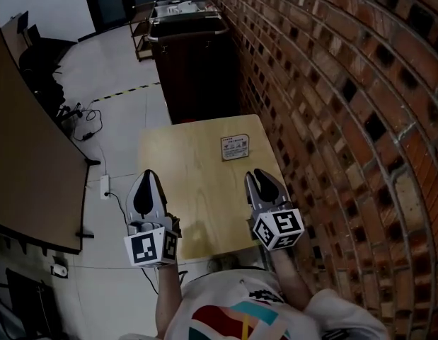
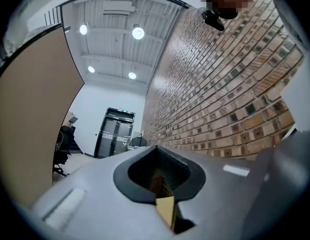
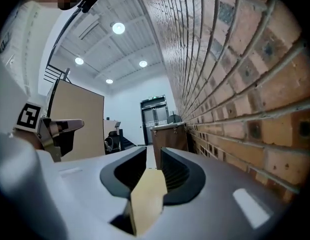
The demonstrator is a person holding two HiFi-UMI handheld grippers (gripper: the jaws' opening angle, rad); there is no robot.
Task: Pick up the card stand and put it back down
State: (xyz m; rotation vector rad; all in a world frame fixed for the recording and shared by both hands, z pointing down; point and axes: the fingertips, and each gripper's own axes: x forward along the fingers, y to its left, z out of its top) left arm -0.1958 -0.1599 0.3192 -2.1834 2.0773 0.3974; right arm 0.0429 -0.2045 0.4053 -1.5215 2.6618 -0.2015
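Observation:
The card stand [image 1: 235,147] is a small upright card with print on it, standing near the far right of the light wooden table [image 1: 197,211]. Both grippers hang over the table's near edge, well short of the stand, and point away from me. My left gripper [image 1: 148,173] [image 2: 156,148] is at the near left corner, its jaw tips meeting with nothing between them. My right gripper [image 1: 255,173] [image 3: 153,151] is at the near right, just in front of the stand; its jaws stand a narrow slit apart and hold nothing. Neither gripper view shows the stand.
A brick wall [image 1: 332,83] runs close along the table's right side. A dark cabinet [image 1: 194,62] stands behind the table. A brown partition panel [image 1: 27,161] is to the left, with cables [image 1: 84,122] and a black chair [image 1: 38,55] on the pale floor.

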